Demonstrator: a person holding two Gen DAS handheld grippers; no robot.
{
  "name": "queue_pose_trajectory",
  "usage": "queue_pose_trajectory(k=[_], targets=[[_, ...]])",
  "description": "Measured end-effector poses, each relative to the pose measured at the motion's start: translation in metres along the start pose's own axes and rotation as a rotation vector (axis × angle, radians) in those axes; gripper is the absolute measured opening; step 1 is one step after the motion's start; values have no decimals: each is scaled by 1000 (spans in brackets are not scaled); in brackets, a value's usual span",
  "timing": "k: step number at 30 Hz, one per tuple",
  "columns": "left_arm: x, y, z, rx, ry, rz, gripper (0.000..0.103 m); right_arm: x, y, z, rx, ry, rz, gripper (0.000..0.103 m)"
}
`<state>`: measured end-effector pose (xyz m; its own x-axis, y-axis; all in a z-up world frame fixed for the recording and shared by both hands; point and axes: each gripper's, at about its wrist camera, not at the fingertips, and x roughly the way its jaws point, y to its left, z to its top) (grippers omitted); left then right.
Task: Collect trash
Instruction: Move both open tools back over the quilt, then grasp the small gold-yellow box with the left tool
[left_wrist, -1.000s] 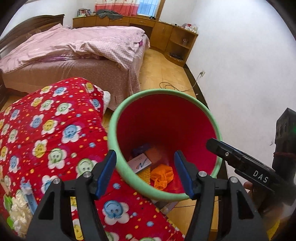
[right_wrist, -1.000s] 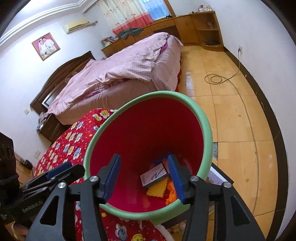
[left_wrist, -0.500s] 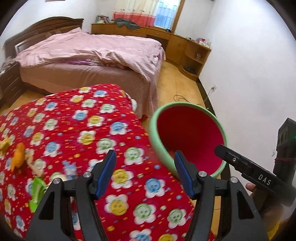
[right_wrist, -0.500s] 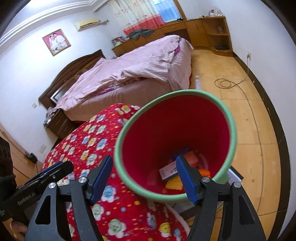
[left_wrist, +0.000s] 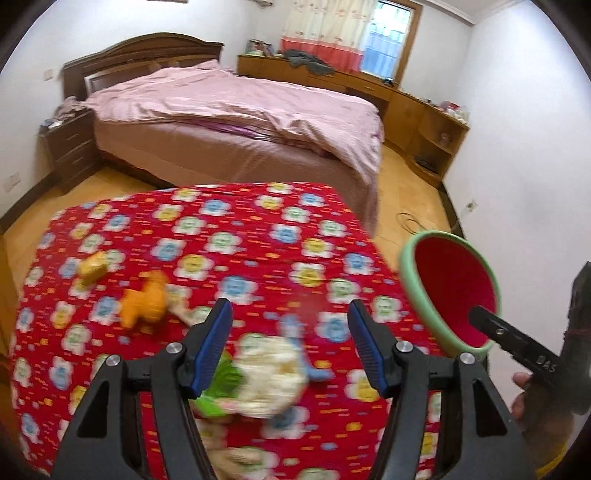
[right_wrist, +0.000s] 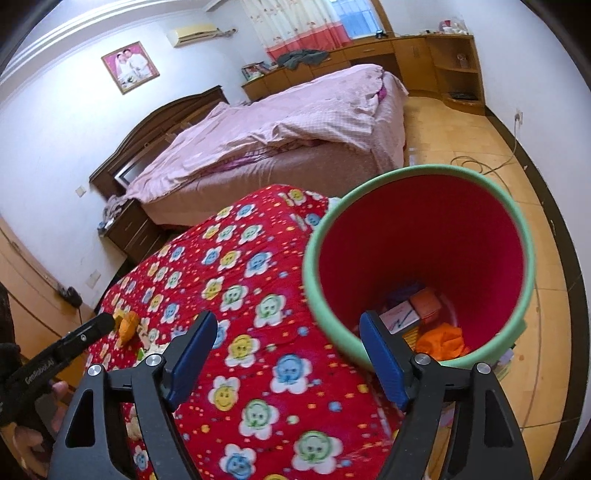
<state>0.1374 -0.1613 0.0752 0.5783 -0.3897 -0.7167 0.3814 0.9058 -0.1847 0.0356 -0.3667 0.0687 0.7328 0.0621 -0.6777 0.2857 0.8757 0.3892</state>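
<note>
A red bin with a green rim (left_wrist: 452, 288) (right_wrist: 417, 258) stands at the right edge of a table under a red flowered cloth (left_wrist: 229, 251) (right_wrist: 236, 295). In the bin lie an orange wad (right_wrist: 441, 339), a white card and an orange box. On the cloth lie an orange scrap (left_wrist: 146, 301) (right_wrist: 127, 325), a yellow piece (left_wrist: 94, 267), a white crumpled wrapper (left_wrist: 269, 373) and a green piece (left_wrist: 218, 384). My left gripper (left_wrist: 288, 343) is open and empty above the white wrapper. My right gripper (right_wrist: 288, 358) is open and empty by the bin's near rim.
A bed with pink covers (left_wrist: 240, 114) stands beyond the table. Wooden cabinets (left_wrist: 417, 110) line the far wall and a nightstand (left_wrist: 70, 144) stands at the left. A cable (right_wrist: 484, 166) lies on the wooden floor near the white wall at the right.
My left gripper has swung left from over the bin to over the table's scraps. My right gripper has drawn back and left of the bin. Both stay open.
</note>
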Motion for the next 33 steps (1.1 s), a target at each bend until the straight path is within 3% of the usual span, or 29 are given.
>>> queue_pose_trajectory(k=[15,20,23,28,33], targets=[[31,139,18,-45,45,201,65,50,43,-13,-62,69,-61,82],[51,171,24,-49,66,236,65,58,48,-18,-92,57,-87,85],[66,188,24,-56,92,248,64,61,49,-21,-99,44,-85,98],[85,207,22,-80,122,251,64,63,49,-26,-100,9,-83,101],[95,213,18,-76,133,240,52,67,47,-29,-93,19,-83,101]])
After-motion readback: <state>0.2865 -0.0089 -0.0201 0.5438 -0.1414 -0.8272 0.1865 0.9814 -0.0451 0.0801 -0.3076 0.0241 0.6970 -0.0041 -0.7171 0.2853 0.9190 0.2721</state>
